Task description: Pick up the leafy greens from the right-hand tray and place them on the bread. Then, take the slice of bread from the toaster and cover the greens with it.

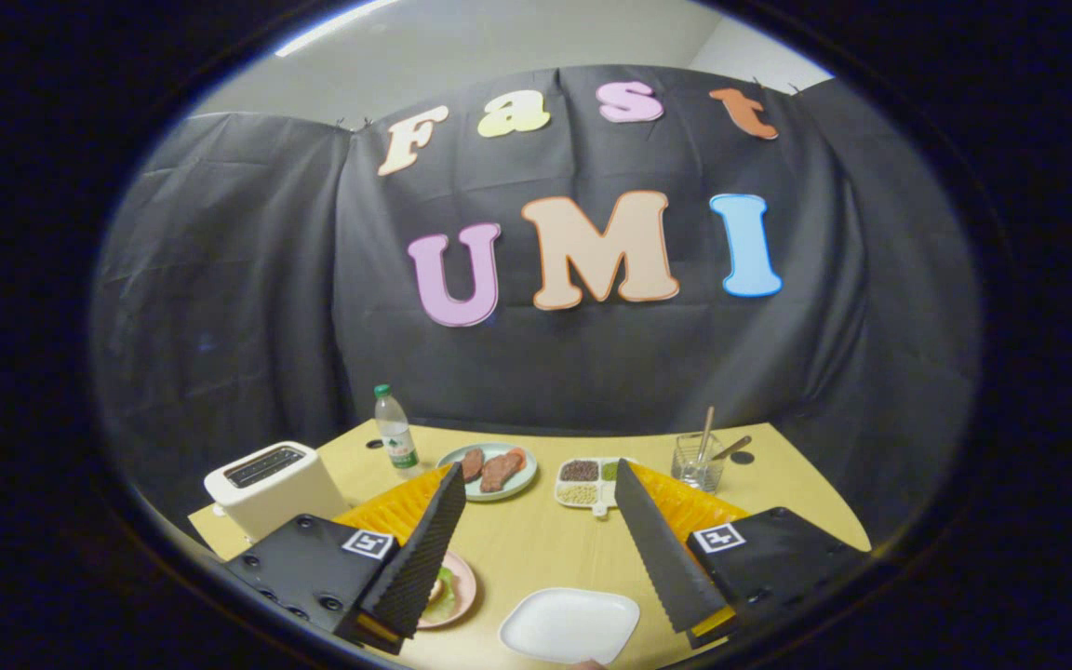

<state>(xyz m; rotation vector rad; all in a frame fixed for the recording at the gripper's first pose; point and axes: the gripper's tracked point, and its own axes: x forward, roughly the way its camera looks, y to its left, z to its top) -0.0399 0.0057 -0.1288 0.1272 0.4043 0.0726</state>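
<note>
Gripper (536,535) hangs wide open and empty above the table (536,549), greens (446,588) on a pink plate (462,586) tucked behind its left finger, where a blind descent could knock the plate.

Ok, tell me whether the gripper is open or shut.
Open: the gripper has its fingers spread wide above the table, holding nothing.

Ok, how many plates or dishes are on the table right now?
4: a blue plate with meat beyond the fingers, a divided dish beside it, a pink plate by the left finger, a white plate between the open fingers. Others may be hidden.
</note>
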